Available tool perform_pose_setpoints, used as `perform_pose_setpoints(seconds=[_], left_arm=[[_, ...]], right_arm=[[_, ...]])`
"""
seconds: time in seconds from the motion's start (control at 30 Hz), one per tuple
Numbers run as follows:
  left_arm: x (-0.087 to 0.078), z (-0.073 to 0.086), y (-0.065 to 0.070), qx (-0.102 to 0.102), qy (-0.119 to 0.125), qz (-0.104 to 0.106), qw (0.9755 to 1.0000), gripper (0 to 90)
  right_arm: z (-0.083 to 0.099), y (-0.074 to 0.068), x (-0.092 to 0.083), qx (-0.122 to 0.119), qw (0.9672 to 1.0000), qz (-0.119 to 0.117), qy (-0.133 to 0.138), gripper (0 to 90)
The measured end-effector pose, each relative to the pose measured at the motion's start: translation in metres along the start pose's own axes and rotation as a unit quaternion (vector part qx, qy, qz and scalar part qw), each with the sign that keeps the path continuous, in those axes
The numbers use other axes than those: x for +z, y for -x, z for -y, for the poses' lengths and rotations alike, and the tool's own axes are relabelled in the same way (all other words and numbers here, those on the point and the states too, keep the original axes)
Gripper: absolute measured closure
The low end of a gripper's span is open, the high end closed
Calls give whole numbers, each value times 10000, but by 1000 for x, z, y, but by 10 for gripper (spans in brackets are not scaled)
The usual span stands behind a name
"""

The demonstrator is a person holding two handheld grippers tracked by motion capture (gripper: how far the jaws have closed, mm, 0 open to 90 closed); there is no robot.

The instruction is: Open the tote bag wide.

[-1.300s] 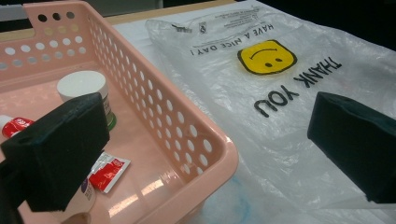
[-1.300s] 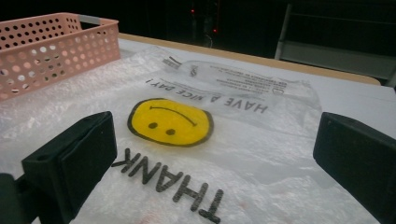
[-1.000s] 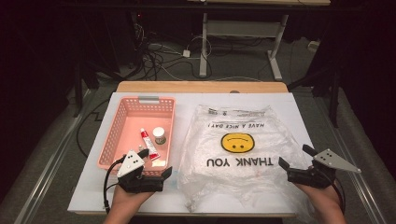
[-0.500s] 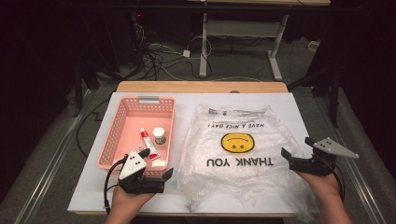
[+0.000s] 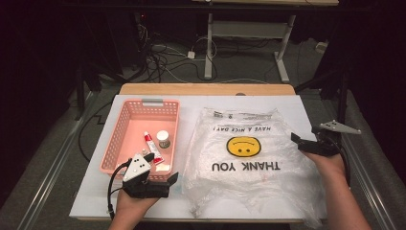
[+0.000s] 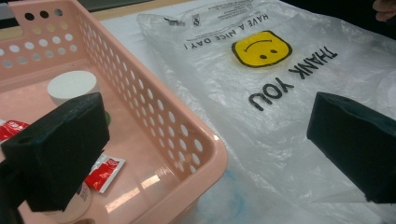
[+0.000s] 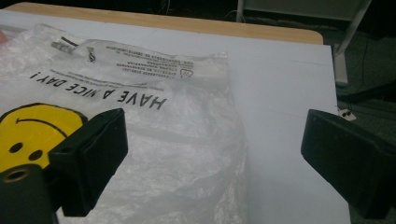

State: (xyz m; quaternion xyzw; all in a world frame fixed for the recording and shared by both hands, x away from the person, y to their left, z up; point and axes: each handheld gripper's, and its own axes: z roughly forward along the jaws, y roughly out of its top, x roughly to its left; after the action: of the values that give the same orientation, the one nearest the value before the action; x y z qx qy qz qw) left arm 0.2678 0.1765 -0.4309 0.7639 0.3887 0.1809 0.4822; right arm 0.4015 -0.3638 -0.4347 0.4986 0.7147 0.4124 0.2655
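Clear plastic bag (image 5: 244,158) lies flat on the white sheet (image 5: 297,105) covering the table, smiley face and "THANK YOU" print upside down from the person's side. Everything else placed w/ ref to that bag.

Right gripper (image 5: 306,143) sits at the bag's right edge, about level w/ the smiley, hand under it. Jaws wide, nothing between them; they've just been closing a little, but no plastic is pinched. In the right gripper view, one jaw hangs over the bag near the "HAVE A NICE DAY" line, the other over bare white sheet beyond the bag's edge.

Left gripper (image 5: 165,184) is at the bag's near left corner, resting low by the table's front edge. Jaws wide too, empty; one over the basket's corner, one over the bag.

Pink basket (image 5: 124,139) is just left of the bag, alongside it. Inside: a small white-capped jar (image 5: 163,139), a red-and-white tube (image 5: 151,146), and a red sachet (image 6: 105,171) flat on the floor.
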Motion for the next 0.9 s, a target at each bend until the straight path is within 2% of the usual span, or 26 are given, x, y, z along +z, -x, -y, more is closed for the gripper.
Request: perform_pose_setpoints(seconds=[0.2, 0.33, 0.37, 0.43, 0.57, 0.7, 0.8, 0.87, 0.9], left_arm=[[-3, 1, -3, -84, 40, -53, 9999, 0], [-2, 2, -2, -45, 1, -43, 10000, 0], [-1, 2, -1, -36, -8, -35, 10000, 0], [0, 2, -1, -30, -10, -26, 10000, 0], [0, 2, 0, 7, -14, -19, 10000, 0], [0, 3, -1, -16, -24, -25, 10000, 0], [1, 3, -2, -21, -42, -17, 10000, 0], [1, 3, -1, -14, -36, -15, 10000, 0], [0, 3, -1, -11, -29, -17, 10000, 0]], right_arm=[[-6, 5, 18, 14, 9997, -98, -241, 196], [-8, 13, 32, 87, 9992, -192, -346, 291], [-8, 15, 36, 159, 9986, -231, -458, 303], [-7, 20, 46, 155, 9973, -196, -687, 317], [-2, 29, 59, 291, 9950, -319, -904, 326], [3, 28, 65, 165, 9936, -357, -1061, 328], [6, 23, 69, -12, 9918, -401, -1215, 367], [7, 19, 69, -153, 9918, -332, -1223, 417], [7, 18, 68, -224, 9919, -337, -1202, 489]])
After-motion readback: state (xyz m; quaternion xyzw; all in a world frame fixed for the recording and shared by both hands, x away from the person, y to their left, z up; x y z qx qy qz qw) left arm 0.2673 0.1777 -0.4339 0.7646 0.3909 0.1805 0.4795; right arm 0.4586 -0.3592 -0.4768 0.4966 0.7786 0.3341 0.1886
